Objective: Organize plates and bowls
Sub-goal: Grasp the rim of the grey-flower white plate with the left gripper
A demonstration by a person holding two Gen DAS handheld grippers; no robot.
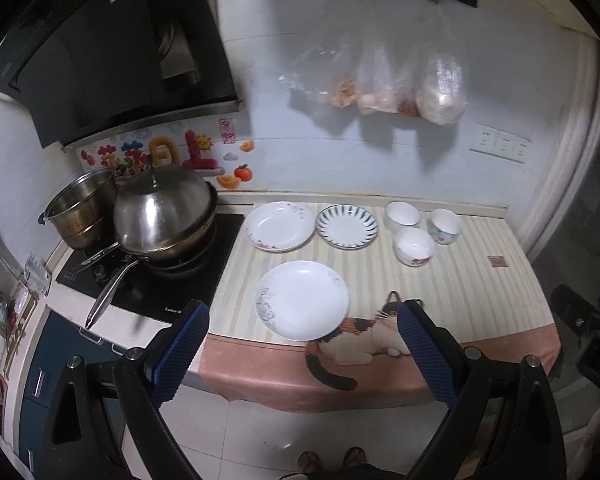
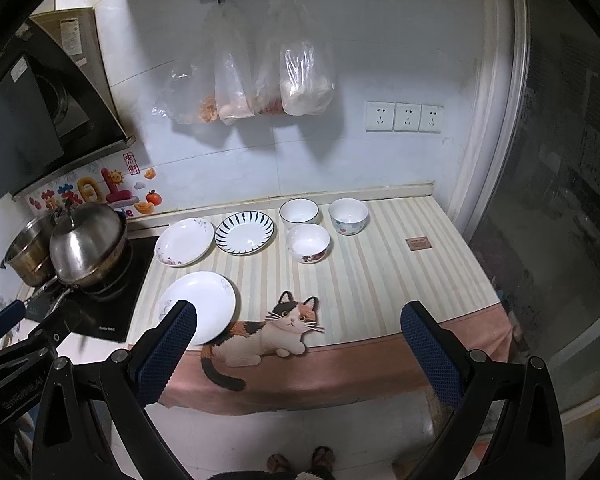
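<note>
Three plates lie on the striped counter mat (image 1: pixel 480 300): a white plate with a grey flower (image 1: pixel 302 300) (image 2: pixel 198 306) nearest the front, a white plate with red flowers (image 1: pixel 280 226) (image 2: pixel 185 241) behind it, and a blue-striped plate (image 1: pixel 347 226) (image 2: pixel 244 233) to its right. Three white bowls stand at the back right: one plain (image 1: pixel 402 214) (image 2: pixel 299 212), one with a red motif (image 1: pixel 444 226) (image 2: pixel 348 216), one with dark flowers (image 1: pixel 415 246) (image 2: pixel 310 243). My left gripper (image 1: pixel 304 320) and right gripper (image 2: pixel 300 320) are both open and empty, held in front of the counter edge.
A hob at the left holds a lidded wok (image 1: pixel 164 216) with a long handle and a steel pot (image 1: pixel 82 208). A range hood (image 1: pixel 100 52) hangs above. Plastic bags (image 1: pixel 380 76) hang on the wall. The left gripper's body (image 2: pixel 16 344) shows in the right wrist view.
</note>
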